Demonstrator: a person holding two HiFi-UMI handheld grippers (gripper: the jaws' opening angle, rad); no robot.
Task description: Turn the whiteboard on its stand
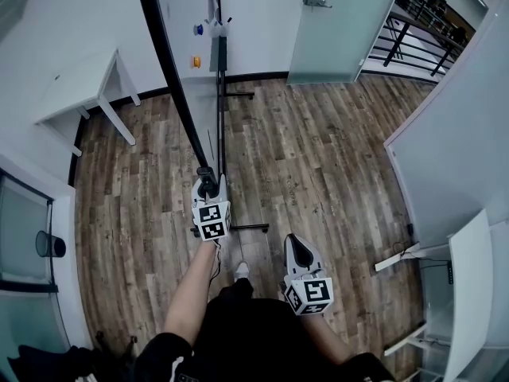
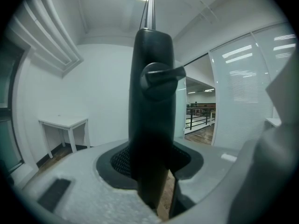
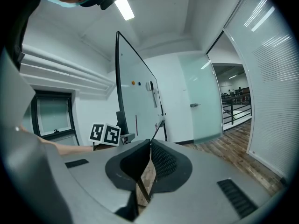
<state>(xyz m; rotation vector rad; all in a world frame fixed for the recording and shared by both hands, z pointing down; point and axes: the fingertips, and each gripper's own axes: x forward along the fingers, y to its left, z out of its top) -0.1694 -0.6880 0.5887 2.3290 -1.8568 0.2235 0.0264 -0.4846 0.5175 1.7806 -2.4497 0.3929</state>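
The whiteboard is seen from above, edge-on, as a long black frame line with a white face carrying small magnets. Its stand has an upright and floor feet. My left gripper is shut on the board's black frame at its near end. In the left gripper view a thick black post with a knob fills the space between the pads. My right gripper hangs lower right, away from the board, shut and empty. From there the whiteboard stands tilted ahead.
A white table stands at the left wall. A frosted glass door and a black railing lie at the back right. White desks stand at the right. The person's foot is near the stand's foot on the wooden floor.
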